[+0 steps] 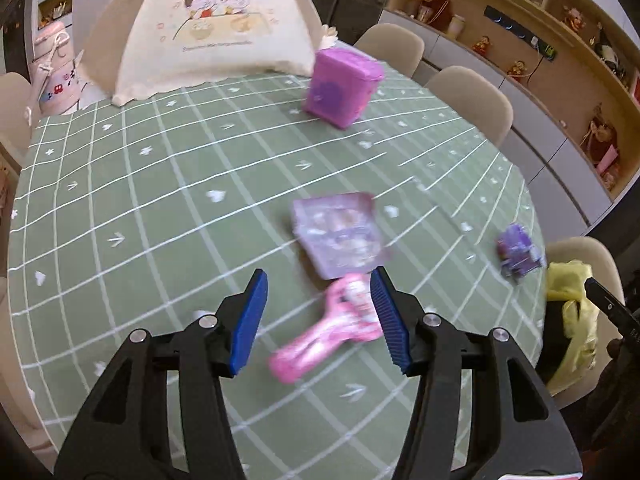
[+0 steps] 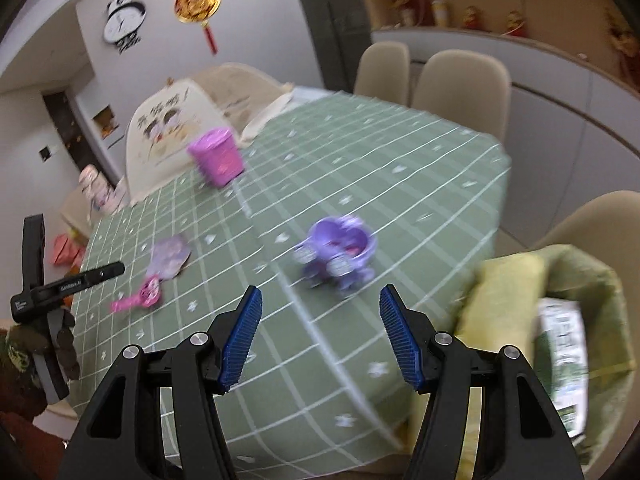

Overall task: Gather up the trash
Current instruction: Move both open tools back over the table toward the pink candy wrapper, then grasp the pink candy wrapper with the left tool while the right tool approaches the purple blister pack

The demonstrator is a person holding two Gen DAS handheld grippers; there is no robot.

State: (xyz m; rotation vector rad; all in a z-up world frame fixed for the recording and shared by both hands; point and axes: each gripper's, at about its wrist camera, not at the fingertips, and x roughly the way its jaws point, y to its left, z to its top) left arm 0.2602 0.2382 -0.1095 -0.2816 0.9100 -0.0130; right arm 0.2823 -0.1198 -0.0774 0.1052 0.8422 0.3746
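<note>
Both tongs are hanging over the green checked tablecloth [image 1: 160,208], and nothing is sitting between their blue pads. Left tongs [image 1: 318,316] are standing spread, tilted down at a pink wrapper [image 1: 324,336] lying flat just under the tips, with one end showing beside the right-hand pad (blurred, so touching or not, I cannot tell). Just beyond it a pale purple packet [image 1: 340,236] is lying flat. Right tongs [image 2: 320,334] are gaping wide, aimed at a purple crumpled wrapper [image 2: 338,252] sitting alone on the cloth, clearly apart from the tips. Further back, a small purple bin [image 1: 342,88] is standing upright near the table's far edge. Behind it a cream cover [image 1: 216,32] is showing a cartoon of two children and the characters "开饭啦!"; the small line under the drawing is too fine to read. Print on the wrappers is smeared beyond reading. Off the table's right edge, a yellow bag [image 1: 572,316] is hanging open beside a chair.
</note>
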